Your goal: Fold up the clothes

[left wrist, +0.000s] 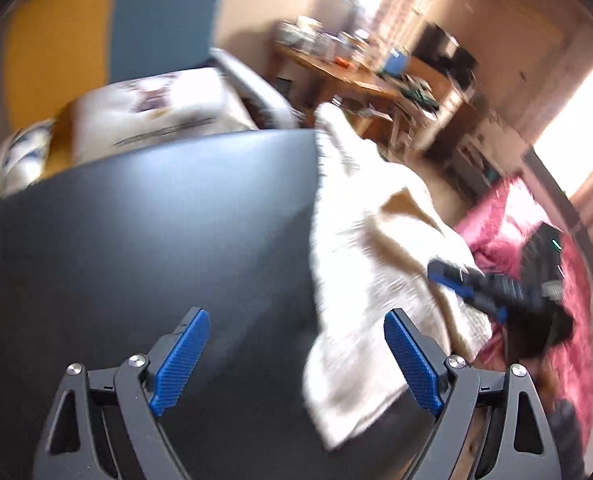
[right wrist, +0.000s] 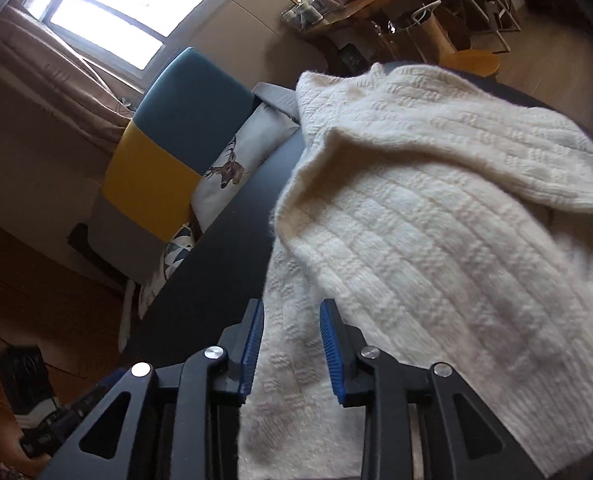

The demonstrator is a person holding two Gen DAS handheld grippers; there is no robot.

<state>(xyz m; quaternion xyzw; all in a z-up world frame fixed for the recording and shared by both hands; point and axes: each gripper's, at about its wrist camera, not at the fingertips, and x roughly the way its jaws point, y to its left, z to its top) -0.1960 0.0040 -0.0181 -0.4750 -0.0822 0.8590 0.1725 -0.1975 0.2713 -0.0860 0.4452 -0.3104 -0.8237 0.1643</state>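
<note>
Blue-padded left tongs point(left wrist: 296, 360) sit closest to my left lens, jaws spread wide and gripping nothing; the bare dark counter point(left wrist: 156, 220) lies between and beyond them. To their right, the cream knit sweater point(left wrist: 360, 272) lies bunched along the counter's right edge, part of it draping over that edge. Further right in the same view, the right tongs point(left wrist: 468, 286) reach in against the sweater; this view is too blurred to tell whether they grip it.

From the right wrist view, the right tongs point(right wrist: 292, 348) straddle a single lower layer of the sweater point(right wrist: 436, 240), jaws narrowed but with a gap at each pad; I judge them not clamped. An upper layer lies rumpled over the lower one, edges unaligned.

Assessment: folding is at an early stage. The sweater is not spread flat, and no tidy fold is visible. Remaining: flatten, fold, square up.
</note>
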